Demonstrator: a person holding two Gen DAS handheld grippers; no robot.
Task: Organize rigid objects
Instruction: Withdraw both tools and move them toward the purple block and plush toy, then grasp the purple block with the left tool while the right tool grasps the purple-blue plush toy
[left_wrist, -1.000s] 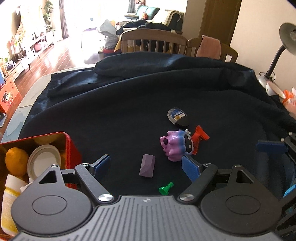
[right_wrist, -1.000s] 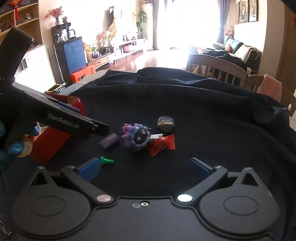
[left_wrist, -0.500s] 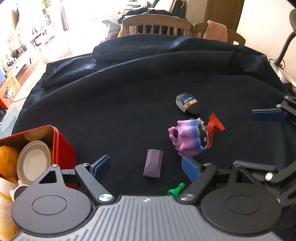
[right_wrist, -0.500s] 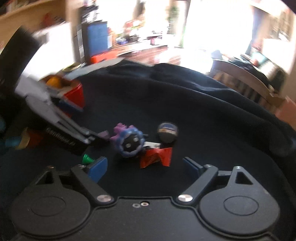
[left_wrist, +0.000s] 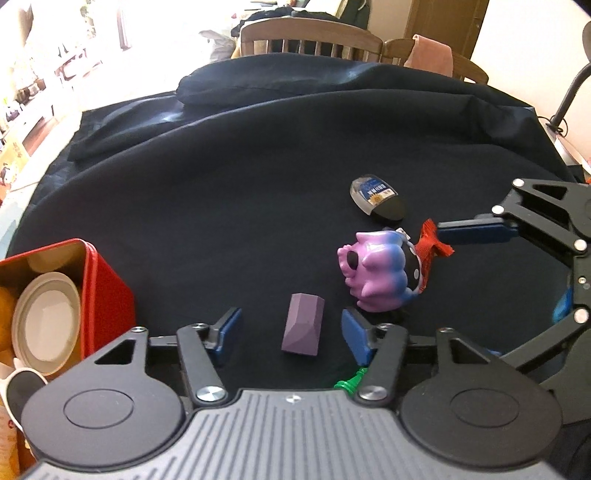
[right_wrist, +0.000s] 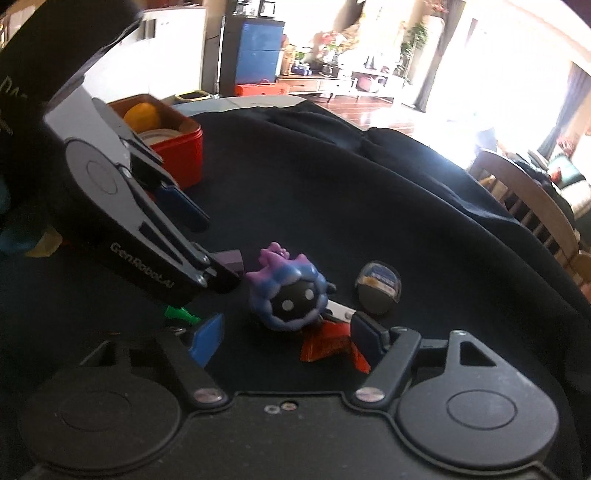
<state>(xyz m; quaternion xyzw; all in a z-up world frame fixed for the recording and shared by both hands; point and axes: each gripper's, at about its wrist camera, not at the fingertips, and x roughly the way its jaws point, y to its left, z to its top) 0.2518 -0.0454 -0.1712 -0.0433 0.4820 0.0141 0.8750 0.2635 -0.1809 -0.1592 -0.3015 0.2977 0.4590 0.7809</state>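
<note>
A purple block (left_wrist: 303, 328) lies on the dark cloth between my left gripper's (left_wrist: 291, 334) blue pads. Its jaws are closing, with a gap still on each side of the block. A round purple-and-blue toy (right_wrist: 286, 295) with a black face sits just ahead of my right gripper (right_wrist: 286, 339), partly between its fingertips. Those jaws are closing too and do not touch the toy. A red wrapper (right_wrist: 325, 343) lies under the toy against the right pad. A small black-capped bottle (left_wrist: 376, 199) lies behind the toy. A green pawn (right_wrist: 181, 314) lies near both grippers.
A red tin (left_wrist: 107, 288) at the left holds an orange, white lids and other items. The dark cloth (left_wrist: 258, 166) covers the whole table and bunches into a ridge at the far side. Wooden chairs (left_wrist: 310, 37) stand behind it, and a desk lamp (left_wrist: 569, 96) at the right.
My left gripper sank around the purple block and its jaws narrowed. My right gripper rolled, slid in toward the toy and wrapper, and its jaws narrowed as well.
</note>
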